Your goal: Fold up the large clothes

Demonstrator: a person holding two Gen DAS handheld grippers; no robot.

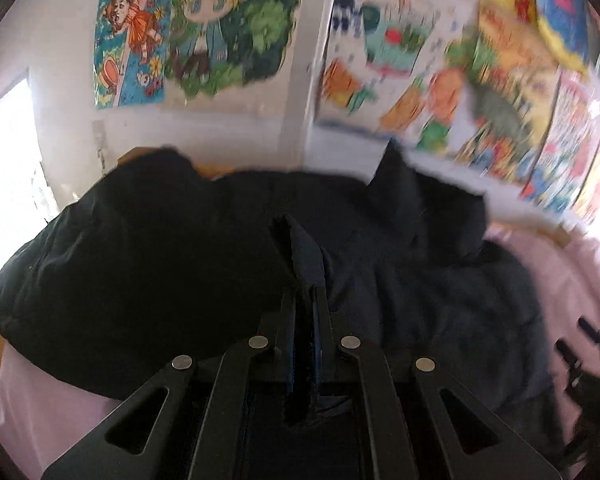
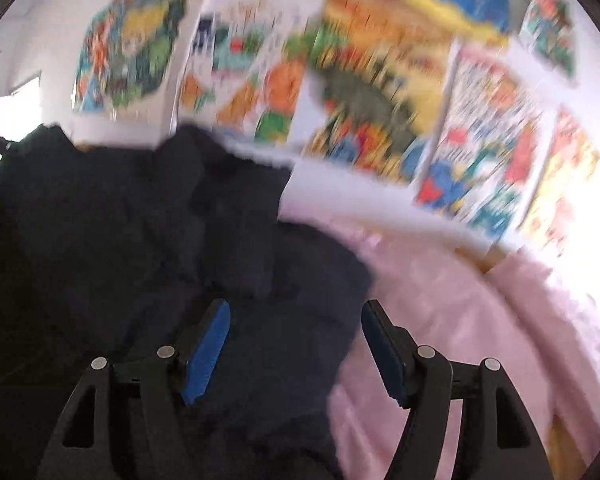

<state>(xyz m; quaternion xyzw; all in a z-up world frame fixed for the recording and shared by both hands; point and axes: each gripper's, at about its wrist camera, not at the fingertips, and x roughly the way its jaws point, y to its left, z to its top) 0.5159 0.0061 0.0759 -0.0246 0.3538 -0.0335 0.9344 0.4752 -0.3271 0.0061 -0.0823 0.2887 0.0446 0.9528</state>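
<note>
One dark garment (image 1: 180, 264), many posters (image 1: 400, 80).

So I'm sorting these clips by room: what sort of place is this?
Probably a child's bedroom. A dark garment lies on a pink bedsheet, and bright cartoon posters cover the white wall behind it.

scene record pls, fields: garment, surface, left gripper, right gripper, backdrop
garment: dark navy garment, bunched, unfolded
surface: pink bedding under the garment
left gripper: left gripper, jaws shut on a fold of the garment
right gripper: right gripper, jaws open, nothing between them, over the garment's edge
backdrop: colourful posters on white wall
image quality: right wrist view blurred
</note>
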